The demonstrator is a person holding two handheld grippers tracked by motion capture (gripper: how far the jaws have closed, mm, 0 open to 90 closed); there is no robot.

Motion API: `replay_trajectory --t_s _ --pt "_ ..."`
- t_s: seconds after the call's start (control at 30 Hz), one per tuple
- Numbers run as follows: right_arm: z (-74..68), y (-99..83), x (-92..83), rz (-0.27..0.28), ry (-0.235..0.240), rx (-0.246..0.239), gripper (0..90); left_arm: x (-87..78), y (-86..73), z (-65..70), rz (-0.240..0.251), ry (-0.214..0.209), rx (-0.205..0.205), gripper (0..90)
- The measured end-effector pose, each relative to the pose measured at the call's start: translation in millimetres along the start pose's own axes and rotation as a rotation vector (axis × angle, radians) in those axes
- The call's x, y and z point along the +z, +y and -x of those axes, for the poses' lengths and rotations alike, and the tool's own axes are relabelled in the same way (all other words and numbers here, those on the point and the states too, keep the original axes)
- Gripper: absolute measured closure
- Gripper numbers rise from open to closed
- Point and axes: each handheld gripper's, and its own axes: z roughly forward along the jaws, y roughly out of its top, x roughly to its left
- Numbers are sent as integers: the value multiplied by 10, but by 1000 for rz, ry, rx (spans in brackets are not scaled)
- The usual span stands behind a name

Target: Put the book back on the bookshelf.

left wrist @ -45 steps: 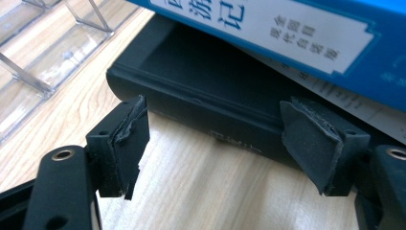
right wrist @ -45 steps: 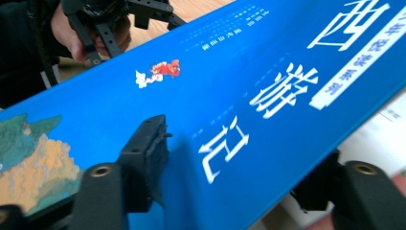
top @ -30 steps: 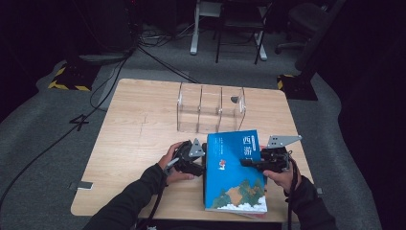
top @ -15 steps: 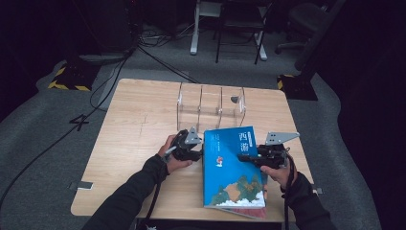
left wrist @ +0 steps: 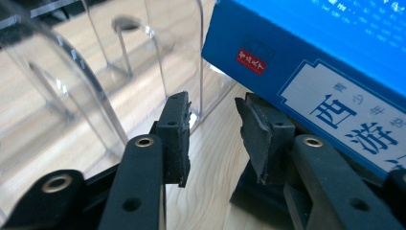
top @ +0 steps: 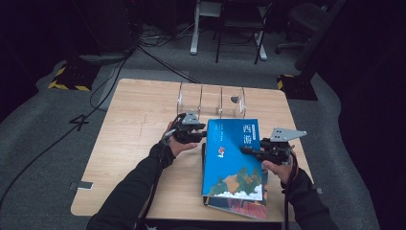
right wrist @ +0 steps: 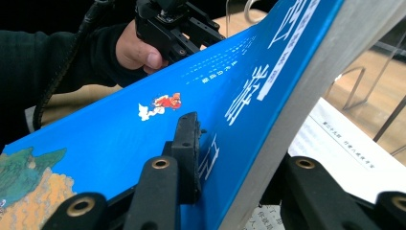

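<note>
High view: room dim, floor and background near black; worktop point(top: 143, 143) lit from above, moderately bright. Picture soft, slightly grainy. Blue book point(top: 234, 158) cover saturated, no glare. Faint shadows under forearms.

Left gripper view: bright, warm light on wood; clear acrylic rack point(left wrist: 72, 86) catches pale reflections, washed out near top left. Fingers point(left wrist: 174, 139) in near foreground fairly sharp, rack behind softer.

Right gripper view: book cover vivid, page edge at upper right overexposed; background beyond dark, blurred.
</note>
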Motion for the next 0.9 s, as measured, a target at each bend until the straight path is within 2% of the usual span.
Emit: replay_trajectory --t_s 0.07,0.1,0.13,0.2,0.4,0.67,0.73,0.77,0.9 --pt "-6 14 -21 12 -1 -9 687 -19 75 -1 27 -12 -7 682" --pt "-28 45 -57 40 -3 -34 687 -37 165 8 45 -17 4 739" --pt "-44 67 -75 52 -7 -49 687 -37 165 8 45 -17 4 771" --pt "-55 92 -96 64 -11 -61 687 -65 255 10 68 -33 9 787" --pt "-98 259 -219 92 -68 -134 700 -194 552 21 107 -49 38 894" --pt "-194 359 -355 141 -122 -220 748 -401 826 106 175 -52 93 898" --pt "-233 374 -378 144 -125 -238 754 -437 838 126 188 -56 97 898" --pt "-306 374 -414 153 -130 -265 760 -478 846 150 206 -64 96 898" --pt "-429 355 -451 166 -150 -300 769 -590 864 270 228 -47 93 897"
